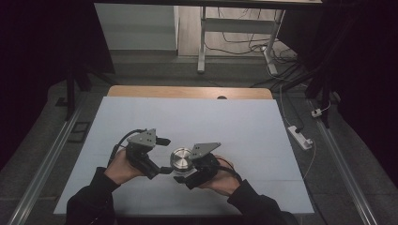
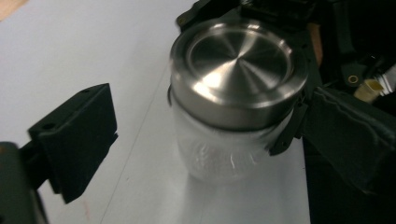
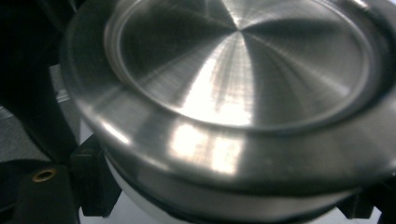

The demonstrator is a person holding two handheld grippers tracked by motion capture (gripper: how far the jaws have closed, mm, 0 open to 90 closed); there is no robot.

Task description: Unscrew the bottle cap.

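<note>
Steel lid (image 2: 239, 70) caps the clear glass jar (image 2: 219, 149); contents unclear.

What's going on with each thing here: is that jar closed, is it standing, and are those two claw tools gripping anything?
Jar: upright on the table, clear glass body.
Metal lid: on the jar, sitting level.
Right gripper: shut on the jar's body, just below the lid.
Left gripper: open, jaws beside the jar, not touching it.
Table: white top, bare around the jar.
</note>
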